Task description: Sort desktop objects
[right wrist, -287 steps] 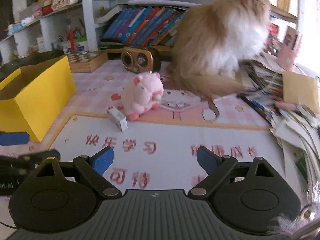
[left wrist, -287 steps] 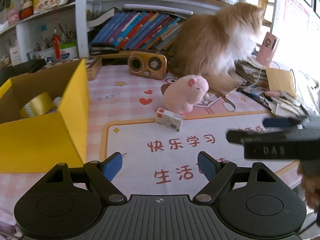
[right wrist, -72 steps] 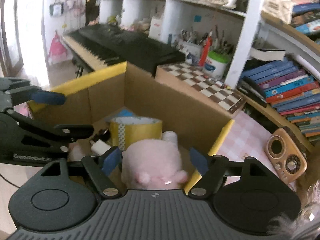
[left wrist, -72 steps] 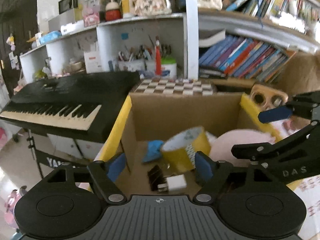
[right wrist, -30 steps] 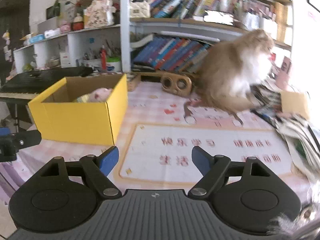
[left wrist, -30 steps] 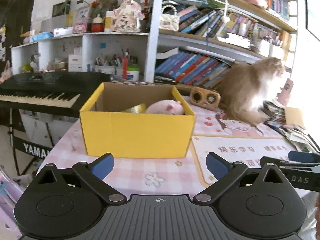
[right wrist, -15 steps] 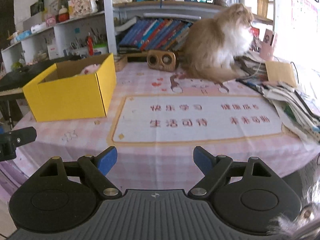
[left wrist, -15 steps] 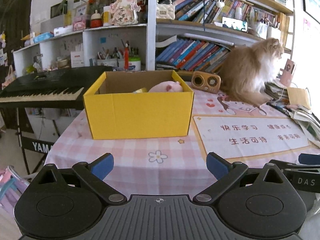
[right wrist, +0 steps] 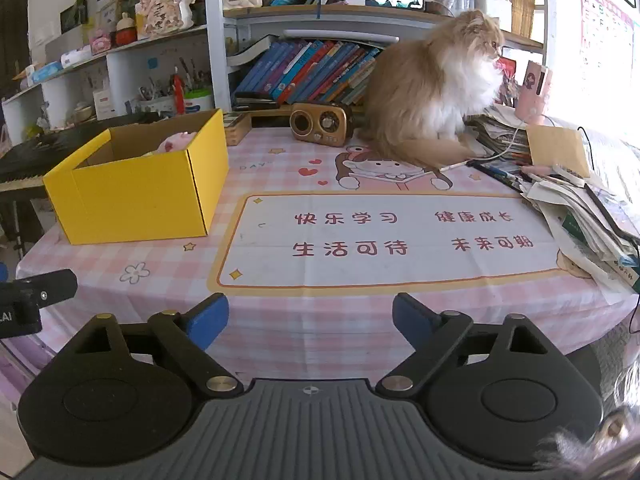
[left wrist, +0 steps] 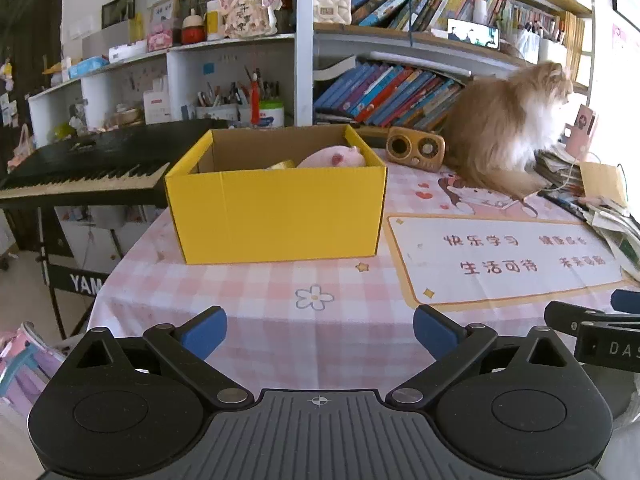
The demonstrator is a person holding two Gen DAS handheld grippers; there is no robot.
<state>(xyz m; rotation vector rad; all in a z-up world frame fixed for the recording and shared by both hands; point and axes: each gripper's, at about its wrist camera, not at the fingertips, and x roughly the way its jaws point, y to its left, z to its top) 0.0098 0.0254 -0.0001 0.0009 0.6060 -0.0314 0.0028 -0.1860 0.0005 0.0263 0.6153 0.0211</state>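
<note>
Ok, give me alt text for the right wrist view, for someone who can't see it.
The open, empty right gripper points across a pink checked tablecloth toward a yellow cardboard box on the left, with a pink plush toy showing inside. A fluffy orange and white cat sits at the back beside a small gold radio, in front of bookshelves.

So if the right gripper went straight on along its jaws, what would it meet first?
Probably the pink checked tablecloth just ahead of the open right gripper, before the white mat; nothing stands between, though depth is unclear.

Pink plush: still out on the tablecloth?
No, the pink plush lies inside the yellow box, its top showing above the rim.
</note>
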